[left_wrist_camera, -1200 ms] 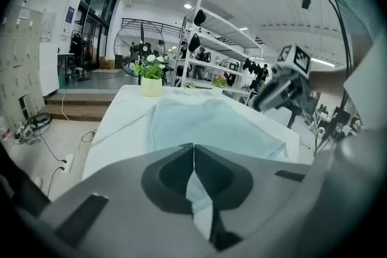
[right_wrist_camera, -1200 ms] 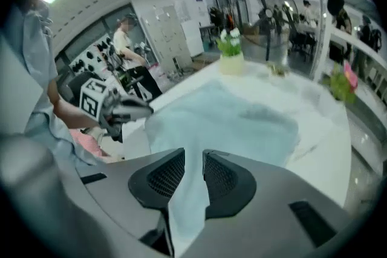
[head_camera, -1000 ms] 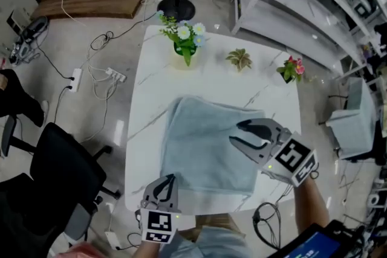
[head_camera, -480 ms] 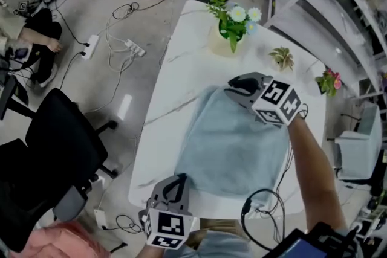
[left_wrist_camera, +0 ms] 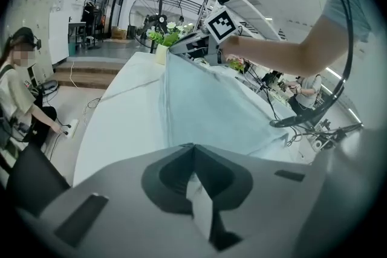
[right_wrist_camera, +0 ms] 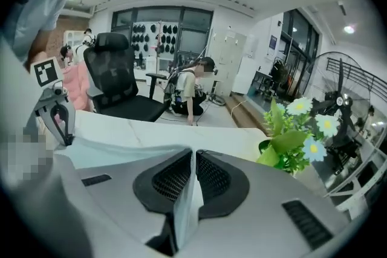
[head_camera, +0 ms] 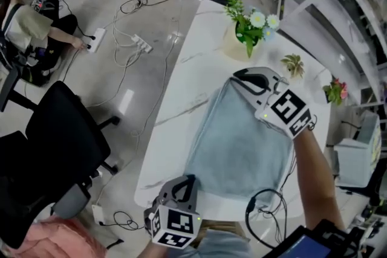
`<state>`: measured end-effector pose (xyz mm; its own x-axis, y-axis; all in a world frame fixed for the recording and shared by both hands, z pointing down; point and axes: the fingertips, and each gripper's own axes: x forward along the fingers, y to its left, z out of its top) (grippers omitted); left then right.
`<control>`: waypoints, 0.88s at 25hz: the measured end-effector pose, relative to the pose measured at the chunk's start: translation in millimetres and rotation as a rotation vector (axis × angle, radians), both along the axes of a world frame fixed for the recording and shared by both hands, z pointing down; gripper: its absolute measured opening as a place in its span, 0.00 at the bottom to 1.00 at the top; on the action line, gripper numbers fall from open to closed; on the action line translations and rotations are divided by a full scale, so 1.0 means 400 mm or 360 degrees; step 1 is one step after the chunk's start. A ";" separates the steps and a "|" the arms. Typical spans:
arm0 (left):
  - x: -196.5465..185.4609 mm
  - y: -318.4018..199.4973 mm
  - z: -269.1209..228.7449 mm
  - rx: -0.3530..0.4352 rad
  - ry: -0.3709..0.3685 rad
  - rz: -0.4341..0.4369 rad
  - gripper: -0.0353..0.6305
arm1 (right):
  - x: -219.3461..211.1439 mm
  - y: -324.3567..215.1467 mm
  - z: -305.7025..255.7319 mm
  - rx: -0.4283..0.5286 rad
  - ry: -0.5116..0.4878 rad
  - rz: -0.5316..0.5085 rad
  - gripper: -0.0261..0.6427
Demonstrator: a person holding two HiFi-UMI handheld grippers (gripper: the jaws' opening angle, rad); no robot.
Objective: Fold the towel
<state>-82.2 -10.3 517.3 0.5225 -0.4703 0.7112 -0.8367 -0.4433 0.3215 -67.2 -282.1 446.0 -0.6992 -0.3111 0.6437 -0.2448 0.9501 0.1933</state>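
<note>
Two corners taken, no fold laid yet. The towel [head_camera: 242, 142] lies flat on the white table [head_camera: 181, 87]. Your left gripper [head_camera: 187, 179] is pressed together on the near left corner, with cloth pinched in its jaws. Your right gripper [head_camera: 239, 76] sits at the far left corner near the flower vase [head_camera: 233, 45], its jaws closing with cloth between them. Still to do, by my reading: carry that edge across. A second ago your right gripper hung spread over the towel's right half.

Left gripper [left_wrist_camera: 193, 151] jaws closed on towel [left_wrist_camera: 208, 103] corner — rest of the cloth runs along the white table [left_wrist_camera: 112, 124] toward the flowers [left_wrist_camera: 164, 35].
</note>
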 end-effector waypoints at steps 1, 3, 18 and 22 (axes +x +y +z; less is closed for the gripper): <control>0.001 0.000 -0.002 -0.0001 -0.0002 0.0001 0.06 | -0.010 -0.006 0.020 -0.0007 0.0021 -0.0003 0.11; 0.002 0.000 -0.005 -0.0002 -0.0004 0.0004 0.06 | -0.020 -0.018 0.079 -0.0044 0.0088 -0.0005 0.11; -0.038 -0.040 -0.104 0.0143 0.0025 0.0059 0.06 | 0.085 0.012 -0.101 -0.0197 -0.0172 0.0333 0.30; -0.017 -0.075 -0.149 0.0205 0.0056 0.0199 0.06 | 0.152 0.077 -0.105 -0.0263 -0.0298 0.0493 0.27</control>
<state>-89.1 -40.3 457.5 0.6061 -0.4861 0.6296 -0.7618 -0.5824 0.2837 -6.6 -251.4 404.1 -0.6984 -0.4286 0.5732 -0.5411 0.8404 -0.0309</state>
